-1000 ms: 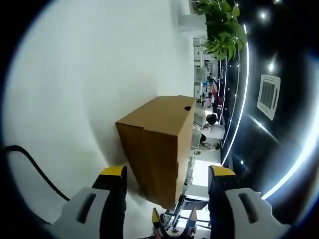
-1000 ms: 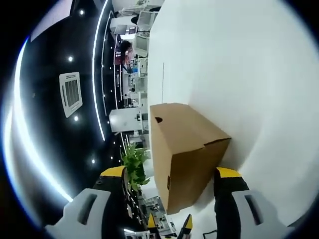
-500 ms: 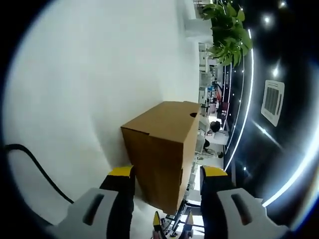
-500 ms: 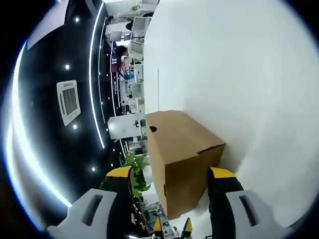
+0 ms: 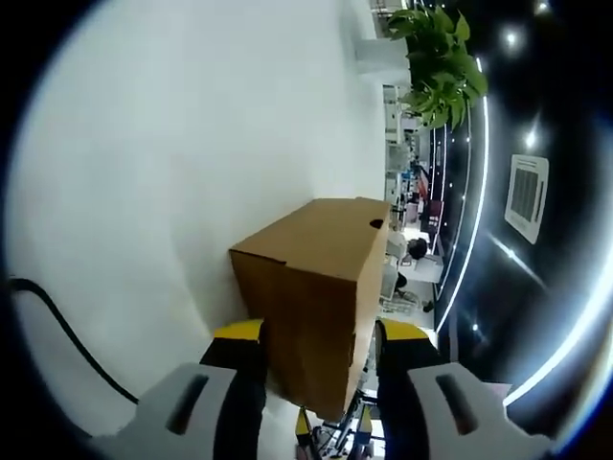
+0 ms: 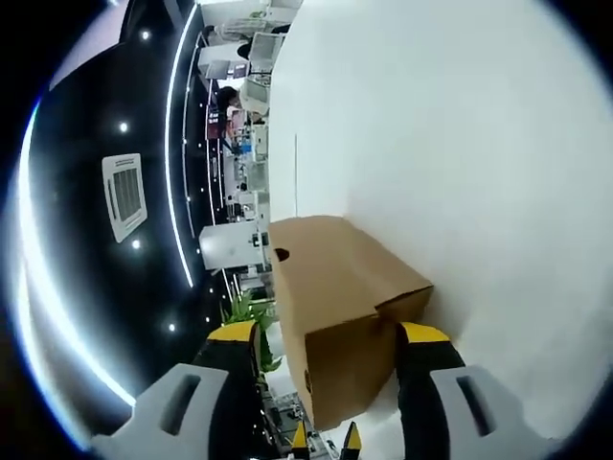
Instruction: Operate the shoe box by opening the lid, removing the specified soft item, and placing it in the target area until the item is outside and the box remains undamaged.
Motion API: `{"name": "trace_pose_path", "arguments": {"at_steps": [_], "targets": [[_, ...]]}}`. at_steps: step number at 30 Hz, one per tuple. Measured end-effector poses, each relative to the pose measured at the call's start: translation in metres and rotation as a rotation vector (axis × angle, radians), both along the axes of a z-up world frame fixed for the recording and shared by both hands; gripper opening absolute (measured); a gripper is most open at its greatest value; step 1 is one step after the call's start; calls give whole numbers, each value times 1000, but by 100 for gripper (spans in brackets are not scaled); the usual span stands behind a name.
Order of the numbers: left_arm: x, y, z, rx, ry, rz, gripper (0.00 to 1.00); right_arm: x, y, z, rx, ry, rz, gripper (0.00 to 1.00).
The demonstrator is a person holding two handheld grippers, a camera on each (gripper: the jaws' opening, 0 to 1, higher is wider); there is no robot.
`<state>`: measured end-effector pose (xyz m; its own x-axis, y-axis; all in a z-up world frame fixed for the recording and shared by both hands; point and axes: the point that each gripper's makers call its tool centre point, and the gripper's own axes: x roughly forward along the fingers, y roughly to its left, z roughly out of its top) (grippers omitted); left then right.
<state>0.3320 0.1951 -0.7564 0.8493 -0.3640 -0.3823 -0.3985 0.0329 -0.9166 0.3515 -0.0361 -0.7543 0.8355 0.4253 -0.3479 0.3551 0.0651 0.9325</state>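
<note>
Brown corrugated-cardboard shoe box (image 5: 311,297): lid shut, both tools closing in on its ends.

In the left gripper view your left gripper (image 5: 316,335) has narrowed over the last second, and its yellow-tipped jaws now bracket the box's near end at 6 o'clock; contact with the card cannot be confirmed. In the right gripper view the box (image 6: 335,307) sits centre to 6 o'clock, and your right gripper (image 6: 326,335) has likewise drawn in, jaws flanking the opposite end, nothing yet held. This reads as steadying the box ahead of opening; the soft item is not out. The box is a matte, sharp-edged rectangular carton with a small dark finger hole and a visible flap seam, resting on a smooth white tabletop (image 5: 172,144). A black cable (image 5: 57,326) lies at 8 o'clock in the left gripper view.
</note>
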Motion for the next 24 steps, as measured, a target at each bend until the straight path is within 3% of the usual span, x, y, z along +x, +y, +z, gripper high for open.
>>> {"name": "trace_pose_path", "arguments": {"at_steps": [4,24], "targets": [[4,5,-1,-2,-2,29,49,-2,3,-4,-20,5,20,56],[9,-2,-7,-4,-7,5,45,-3,0,-5,-34,8,20,51]]}}
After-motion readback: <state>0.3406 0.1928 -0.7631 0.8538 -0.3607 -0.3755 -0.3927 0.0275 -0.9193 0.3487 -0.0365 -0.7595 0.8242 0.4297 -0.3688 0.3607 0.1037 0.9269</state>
